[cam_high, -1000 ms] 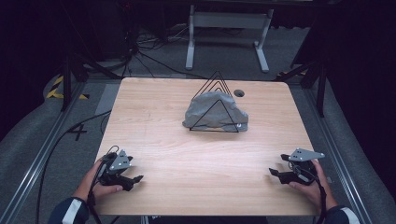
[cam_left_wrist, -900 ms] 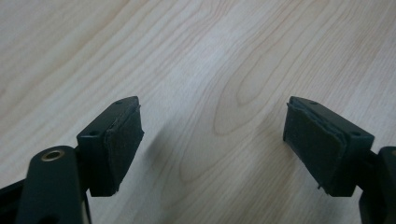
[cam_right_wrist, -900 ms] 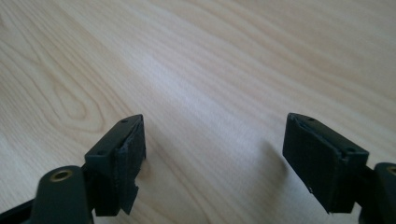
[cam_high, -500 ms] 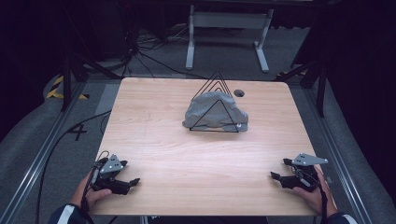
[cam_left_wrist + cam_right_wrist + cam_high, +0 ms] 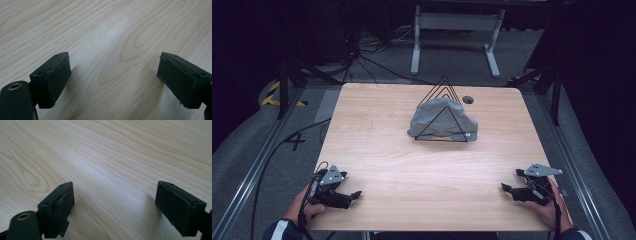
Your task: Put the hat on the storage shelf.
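Note:
A crumpled grey cloth (image 5: 439, 117) lies on the far middle of the wooden table (image 5: 377, 130), inside a black wire rack (image 5: 443, 86) of nested triangles. My left gripper (image 5: 351, 184) rests near the front left corner, open, with bare wood between its pads (image 5: 56, 77). My right gripper (image 5: 511, 180) sits near the front right corner, also open over bare wood, its pads (image 5: 62, 205) wide apart. Both are held by hands and are far from the cloth.
A small round hole (image 5: 468, 99) is in the tabletop behind the rack. Cables (image 5: 287, 145) trail on the grey floor at the left. A white metal stand (image 5: 455, 22) is beyond the table's far edge.
Both grippers have drawn back a little toward the table's near edge. The cloth and rack have not moved.

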`<state>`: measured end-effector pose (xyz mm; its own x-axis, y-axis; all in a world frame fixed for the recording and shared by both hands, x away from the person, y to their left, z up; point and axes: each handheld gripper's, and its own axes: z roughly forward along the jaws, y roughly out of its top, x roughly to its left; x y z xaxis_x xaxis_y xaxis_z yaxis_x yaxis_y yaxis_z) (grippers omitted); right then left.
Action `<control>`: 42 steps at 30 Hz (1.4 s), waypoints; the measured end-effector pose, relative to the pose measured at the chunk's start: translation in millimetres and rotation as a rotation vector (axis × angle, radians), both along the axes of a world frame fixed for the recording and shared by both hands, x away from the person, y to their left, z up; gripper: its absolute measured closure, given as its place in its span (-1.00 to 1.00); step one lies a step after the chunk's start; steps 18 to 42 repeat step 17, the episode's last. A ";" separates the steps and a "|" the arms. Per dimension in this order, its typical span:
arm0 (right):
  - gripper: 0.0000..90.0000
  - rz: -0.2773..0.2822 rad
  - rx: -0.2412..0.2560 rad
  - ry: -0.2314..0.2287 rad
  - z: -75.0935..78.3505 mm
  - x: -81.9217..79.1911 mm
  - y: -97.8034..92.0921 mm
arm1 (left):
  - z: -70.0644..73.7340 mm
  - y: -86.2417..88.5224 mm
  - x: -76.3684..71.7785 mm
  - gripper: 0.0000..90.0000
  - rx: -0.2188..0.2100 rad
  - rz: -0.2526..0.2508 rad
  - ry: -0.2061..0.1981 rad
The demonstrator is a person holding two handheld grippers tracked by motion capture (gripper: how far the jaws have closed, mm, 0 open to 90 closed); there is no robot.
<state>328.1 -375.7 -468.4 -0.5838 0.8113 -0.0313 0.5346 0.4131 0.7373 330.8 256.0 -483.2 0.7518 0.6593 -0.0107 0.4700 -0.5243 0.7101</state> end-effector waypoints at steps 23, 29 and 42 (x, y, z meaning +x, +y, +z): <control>-0.65 -0.003 -0.001 -0.001 0.0 -0.2 -0.4 | -0.4 -0.7 1.4 -0.75 -0.004 -0.003 0.001; -0.65 -0.003 -0.001 -0.001 0.0 -0.2 -0.4 | -0.4 -0.7 1.4 -0.75 -0.004 -0.003 0.001; -0.65 -0.003 -0.001 -0.001 0.0 -0.2 -0.4 | -0.4 -0.7 1.4 -0.75 -0.004 -0.003 0.001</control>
